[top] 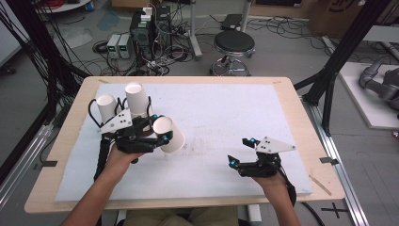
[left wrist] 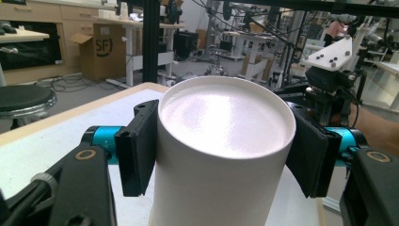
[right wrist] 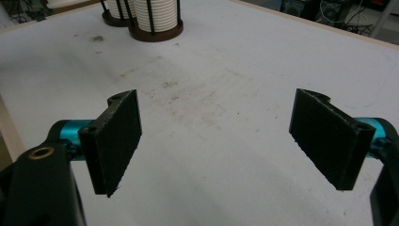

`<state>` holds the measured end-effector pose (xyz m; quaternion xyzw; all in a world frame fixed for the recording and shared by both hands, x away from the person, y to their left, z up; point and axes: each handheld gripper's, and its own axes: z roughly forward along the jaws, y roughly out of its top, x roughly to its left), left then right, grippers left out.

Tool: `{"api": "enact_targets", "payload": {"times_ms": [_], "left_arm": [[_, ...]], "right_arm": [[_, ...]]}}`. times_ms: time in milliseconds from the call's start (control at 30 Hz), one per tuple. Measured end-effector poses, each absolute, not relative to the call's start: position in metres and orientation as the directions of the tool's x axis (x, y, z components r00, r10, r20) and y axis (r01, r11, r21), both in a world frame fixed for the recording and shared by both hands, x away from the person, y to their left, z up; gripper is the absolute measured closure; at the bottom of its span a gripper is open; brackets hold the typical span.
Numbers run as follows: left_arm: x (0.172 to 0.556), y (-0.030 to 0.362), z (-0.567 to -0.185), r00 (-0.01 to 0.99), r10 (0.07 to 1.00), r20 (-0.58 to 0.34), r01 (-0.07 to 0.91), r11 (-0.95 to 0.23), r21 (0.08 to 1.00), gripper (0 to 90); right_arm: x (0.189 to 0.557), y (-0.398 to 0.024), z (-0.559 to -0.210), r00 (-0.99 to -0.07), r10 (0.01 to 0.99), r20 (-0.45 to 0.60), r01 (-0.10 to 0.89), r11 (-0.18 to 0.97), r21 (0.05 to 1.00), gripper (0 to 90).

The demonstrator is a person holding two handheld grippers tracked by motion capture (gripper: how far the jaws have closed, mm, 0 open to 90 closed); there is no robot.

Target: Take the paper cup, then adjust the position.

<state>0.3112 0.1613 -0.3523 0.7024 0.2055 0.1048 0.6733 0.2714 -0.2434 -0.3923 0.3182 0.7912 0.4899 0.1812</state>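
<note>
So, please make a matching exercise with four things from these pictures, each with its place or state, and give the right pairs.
Things:
1. left tool
2. right tool
3. white cup
4. two cup stacks in holders

Places or states:
A. standing at the far left of the table
B. open, nothing between its jaws
C. held tilted above the white mat
D. shut on a cup

Pairs: 1-D, 2-B, 3-C, 4-A

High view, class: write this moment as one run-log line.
left tool: shut on white cup | right tool: open, nothing held | cup stacks: standing far left on table
</note>
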Motion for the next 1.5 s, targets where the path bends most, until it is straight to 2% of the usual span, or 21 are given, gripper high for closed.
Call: {"api": "enact_targets", "payload": {"times_ms": [500,933,1067,1500], "left_arm": [[0.302,0.151,-0.366,0.915,0.383,-0.129,0.164,-0.061,0.984,33.4],[0.294,0.142,-0.363,0.933,0.345,-0.108,0.144,-0.081,0.986,33.5],[0.291,0.138,-0.36,0.943,0.318,-0.097,0.13,-0.084,0.988,33.5],[0.282,0.119,-0.364,0.963,0.25,-0.099,0.137,-0.142,0.98,33.5]], "right_arm": [[0.268,-0.225,-0.39,-0.798,0.602,0.037,0.29,0.329,0.899,18.0],[0.268,-0.189,-0.388,-0.897,0.439,0.048,0.223,0.357,0.907,18.0],[0.273,-0.164,-0.383,-0.94,0.34,0.03,0.17,0.391,0.905,18.0],[0.277,-0.147,-0.386,-0.961,0.273,0.047,0.151,0.373,0.915,18.0]]}}
